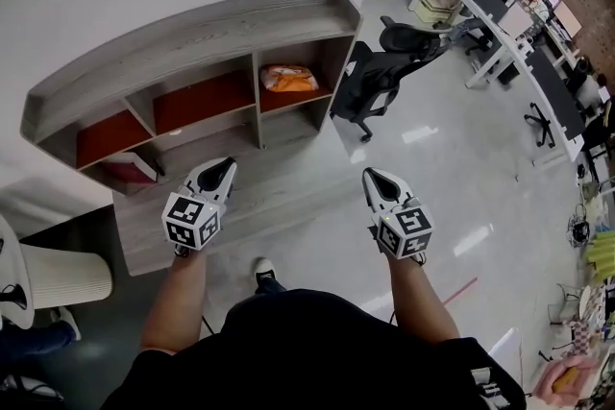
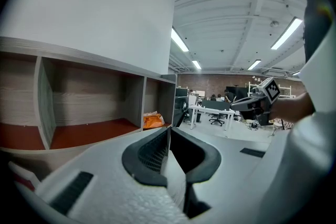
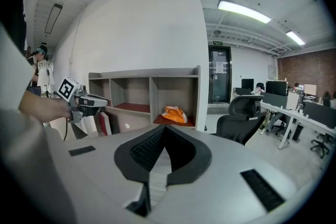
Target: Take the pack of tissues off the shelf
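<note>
I am recording the orange plastic pack of tissues (image 1: 288, 78) lying in the grey wooden shelf's (image 1: 192, 38) upper right compartment, well ahead of the left gripper (image 1: 219, 173) and right gripper (image 1: 379, 180), both showing jaws closed and empty, the pack's print being too small to read.

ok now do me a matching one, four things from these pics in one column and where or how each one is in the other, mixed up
Column one:
1. pack of tissues
2. office chair
3. left claw
4. right claw

Column two:
a. shut and empty, over the pale floor
b. orange, in the upper right compartment of the shelf
c. black, on the floor by the shelf's right end
d. shut and empty, over the shelf's wooden base

Pairs: 1-b, 2-c, 3-d, 4-a
</note>
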The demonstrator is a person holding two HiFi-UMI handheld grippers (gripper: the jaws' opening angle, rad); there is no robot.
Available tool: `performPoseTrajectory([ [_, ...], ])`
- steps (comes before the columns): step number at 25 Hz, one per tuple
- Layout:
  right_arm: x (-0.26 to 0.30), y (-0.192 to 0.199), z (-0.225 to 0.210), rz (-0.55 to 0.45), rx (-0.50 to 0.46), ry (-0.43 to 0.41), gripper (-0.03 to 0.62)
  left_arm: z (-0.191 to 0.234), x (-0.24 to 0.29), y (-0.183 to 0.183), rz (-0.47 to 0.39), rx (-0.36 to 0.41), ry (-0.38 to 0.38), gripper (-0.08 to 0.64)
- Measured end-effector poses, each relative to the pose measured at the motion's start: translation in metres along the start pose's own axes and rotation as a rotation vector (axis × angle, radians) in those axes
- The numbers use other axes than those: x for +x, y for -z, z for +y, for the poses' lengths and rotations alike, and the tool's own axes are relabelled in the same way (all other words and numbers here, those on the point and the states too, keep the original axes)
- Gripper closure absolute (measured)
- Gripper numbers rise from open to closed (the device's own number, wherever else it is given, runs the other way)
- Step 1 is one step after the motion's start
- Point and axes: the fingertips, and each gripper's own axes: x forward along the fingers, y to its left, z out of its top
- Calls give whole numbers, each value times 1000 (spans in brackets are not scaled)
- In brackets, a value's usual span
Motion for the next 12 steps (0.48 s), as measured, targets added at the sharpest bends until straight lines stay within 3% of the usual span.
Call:
performPoseTrajectory([
  [12,31,-5,13,21,-9,2,584,21,14,19,38,-14,30,528],
])
